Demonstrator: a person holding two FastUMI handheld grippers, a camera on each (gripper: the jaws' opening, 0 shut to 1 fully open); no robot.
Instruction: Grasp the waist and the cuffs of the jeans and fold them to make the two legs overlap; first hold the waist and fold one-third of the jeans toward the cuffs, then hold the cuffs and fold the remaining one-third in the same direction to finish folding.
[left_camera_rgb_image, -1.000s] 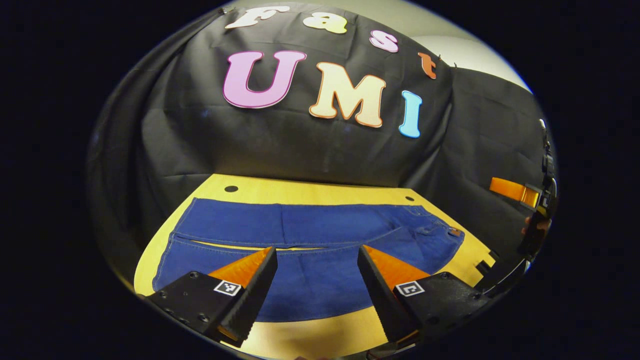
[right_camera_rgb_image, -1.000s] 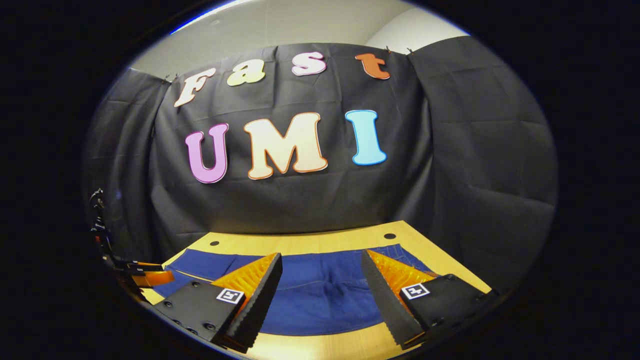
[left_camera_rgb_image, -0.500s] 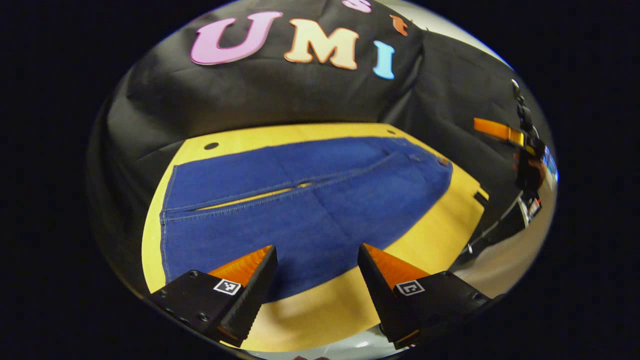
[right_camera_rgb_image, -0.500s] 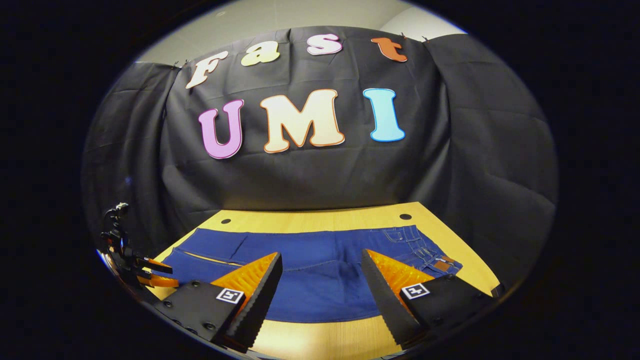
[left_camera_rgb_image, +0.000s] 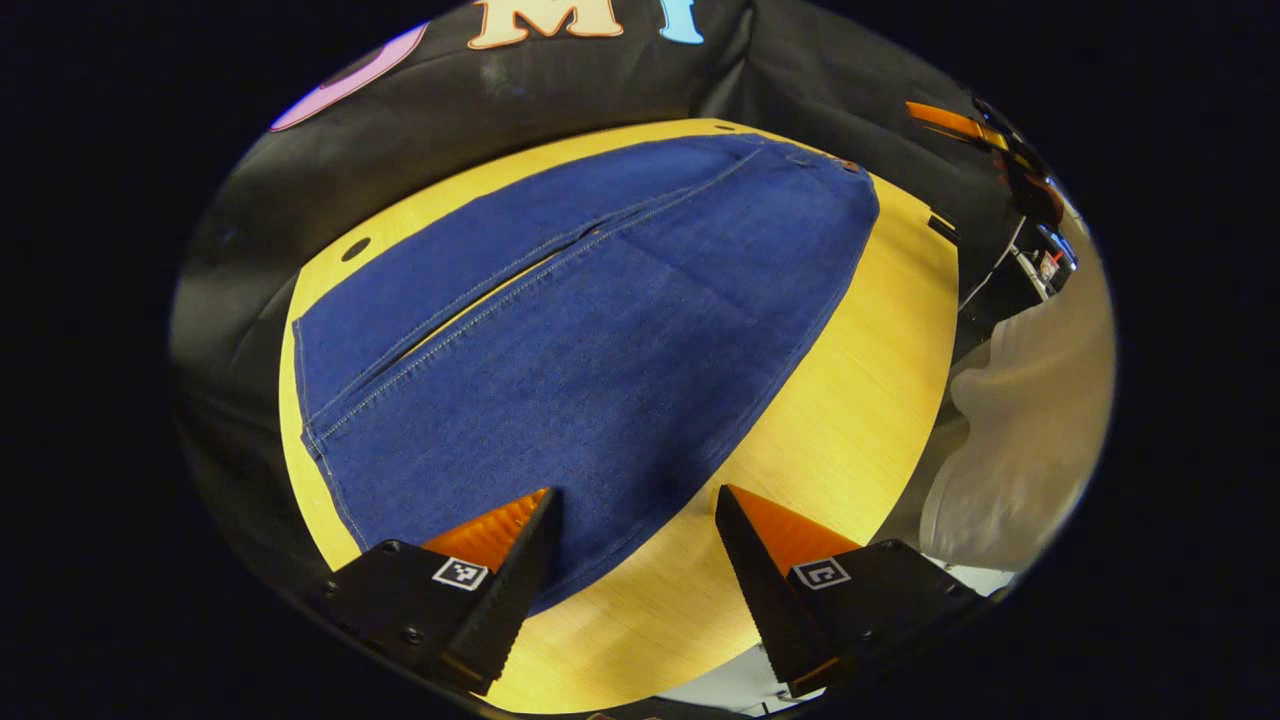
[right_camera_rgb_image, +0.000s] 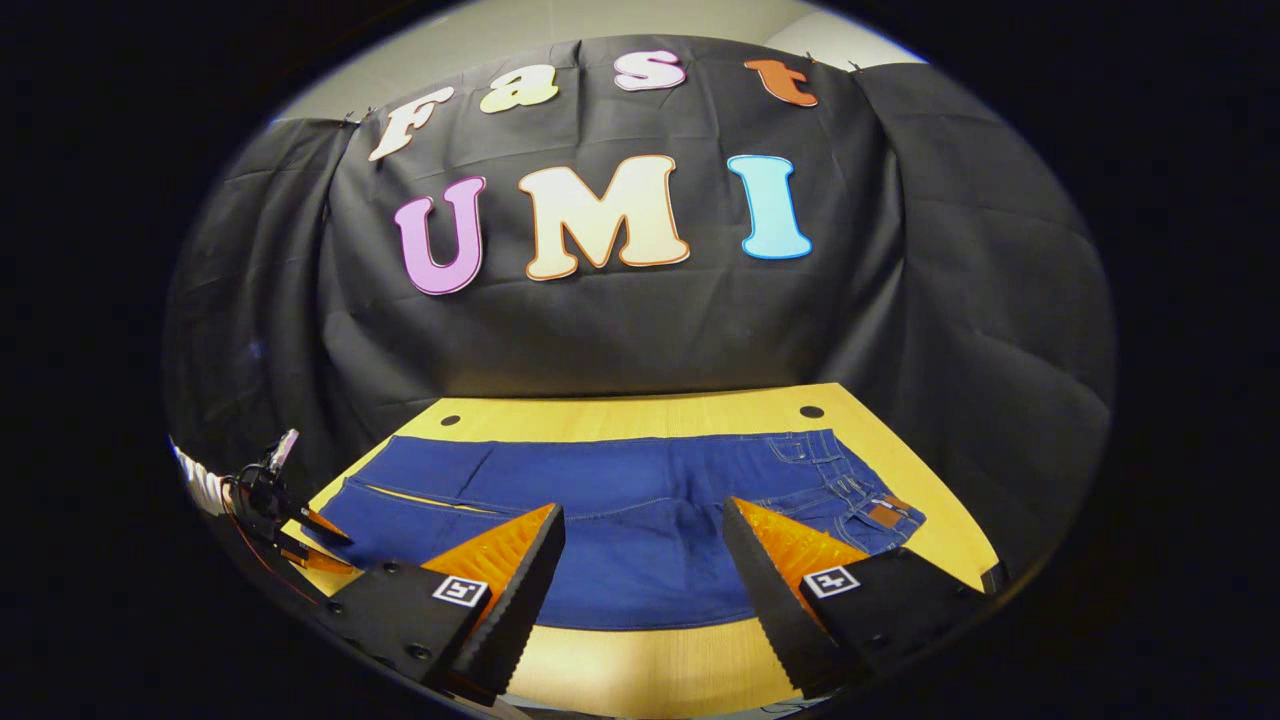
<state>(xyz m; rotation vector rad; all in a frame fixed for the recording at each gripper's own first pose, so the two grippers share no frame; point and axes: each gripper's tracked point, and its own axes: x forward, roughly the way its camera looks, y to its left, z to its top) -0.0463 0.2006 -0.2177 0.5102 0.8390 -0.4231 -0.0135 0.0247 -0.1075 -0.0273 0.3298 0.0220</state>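
Blue jeans (left_camera_rgb_image: 600, 340) lie flat on the wooden table (left_camera_rgb_image: 850, 400), both legs side by side with a narrow gap between them. Their cuffs (left_camera_rgb_image: 315, 400) are on the left and the waist (left_camera_rgb_image: 830, 170) is far off at the upper right. My left gripper (left_camera_rgb_image: 633, 495) is open above the near leg's edge, close to the cuff end, holding nothing. In the right gripper view the jeans (right_camera_rgb_image: 640, 500) stretch across the table, the waist with its brown patch (right_camera_rgb_image: 885, 513) on the right. My right gripper (right_camera_rgb_image: 643, 510) hangs open above the near edge, empty.
The table has round holes (left_camera_rgb_image: 355, 248) (right_camera_rgb_image: 811, 411) near its back edge. The black cloth wall stands right behind it. A person's white garment (left_camera_rgb_image: 1020, 420) is at the table's front. The right gripper (left_camera_rgb_image: 955, 118) appears far off; the left gripper (right_camera_rgb_image: 300, 530) sits low at left.
The left gripper has tipped downward and moved in over the cuff end of the jeans. The right gripper has shifted a little, bringing the waist into its view. Both stayed open.
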